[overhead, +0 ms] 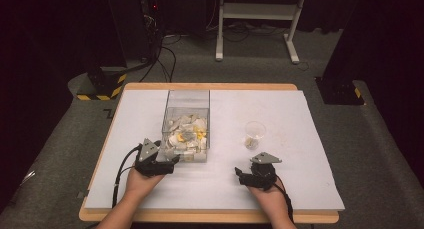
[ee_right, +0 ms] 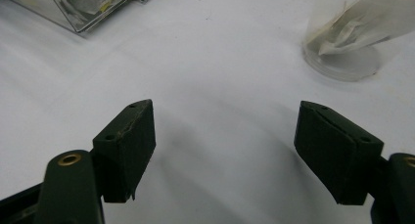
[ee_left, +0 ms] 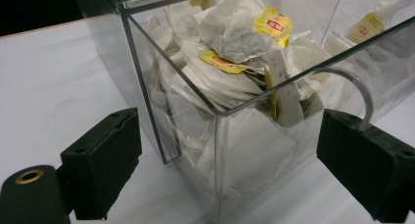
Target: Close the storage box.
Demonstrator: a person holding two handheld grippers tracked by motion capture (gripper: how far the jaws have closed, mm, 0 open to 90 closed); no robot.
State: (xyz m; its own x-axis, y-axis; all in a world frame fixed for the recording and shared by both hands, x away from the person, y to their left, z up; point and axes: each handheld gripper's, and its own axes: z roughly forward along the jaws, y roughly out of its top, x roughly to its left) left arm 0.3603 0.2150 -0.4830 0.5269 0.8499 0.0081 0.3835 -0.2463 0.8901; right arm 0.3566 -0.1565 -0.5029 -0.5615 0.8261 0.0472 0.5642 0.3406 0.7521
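One clear box [overhead: 186, 125] holding many tea bags [ee_left: 235, 43], one plastic cup [overhead: 254, 134] perhaps containing one bag, two tools sitting on the white worktop [overhead: 300, 179], left tool [overhead: 170, 161] and right tool [overhead: 242, 175] both gaping, released.

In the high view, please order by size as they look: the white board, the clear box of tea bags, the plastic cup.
Largest to smallest:
1. white board
2. clear box of tea bags
3. plastic cup
The differences are plain, so nearness to the camera does not change the order.
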